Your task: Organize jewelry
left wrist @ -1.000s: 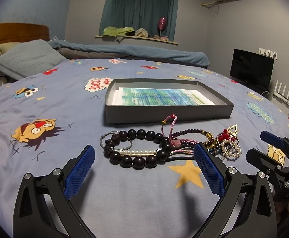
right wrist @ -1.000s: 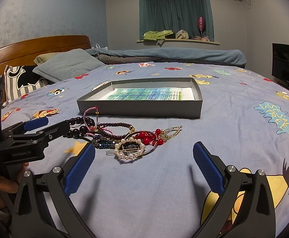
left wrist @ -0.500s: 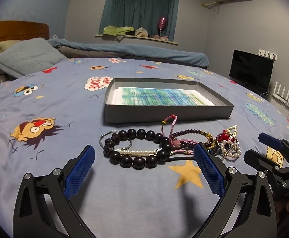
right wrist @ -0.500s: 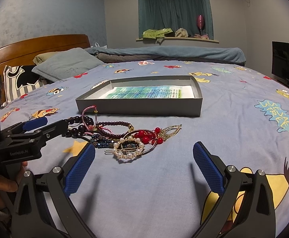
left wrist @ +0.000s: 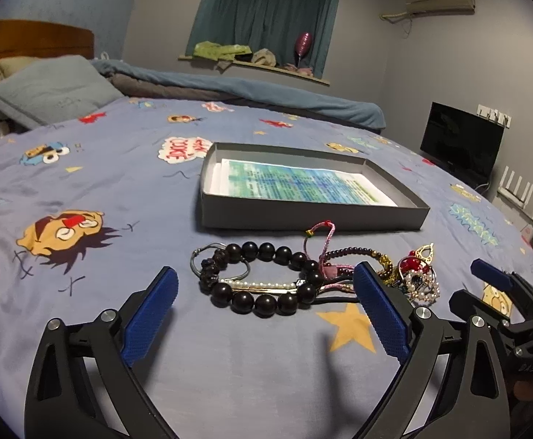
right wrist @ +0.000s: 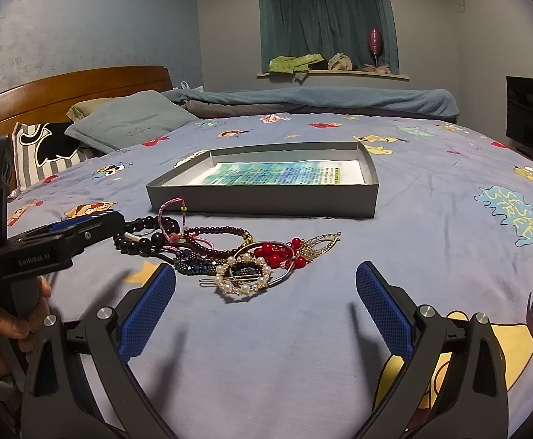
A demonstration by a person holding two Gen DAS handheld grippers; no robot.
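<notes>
A pile of jewelry lies on the blue cartoon bedsheet: a big black bead bracelet, a pearl hair clip, a pink cord, a purple bead bracelet, red beads and a pearl ring clip. A shallow grey box with a printed paper inside sits just behind the pile. My left gripper is open and empty, just before the black bracelet. My right gripper is open and empty, just before the pearl ring clip.
Pillows and a wooden headboard are at the left. A rolled blue blanket lies along the far side. A black screen stands at the right. The right gripper also shows in the left wrist view.
Both grippers have crept slightly closer to the jewelry pile. Nothing has been taken hold of and the jewelry has not moved.
</notes>
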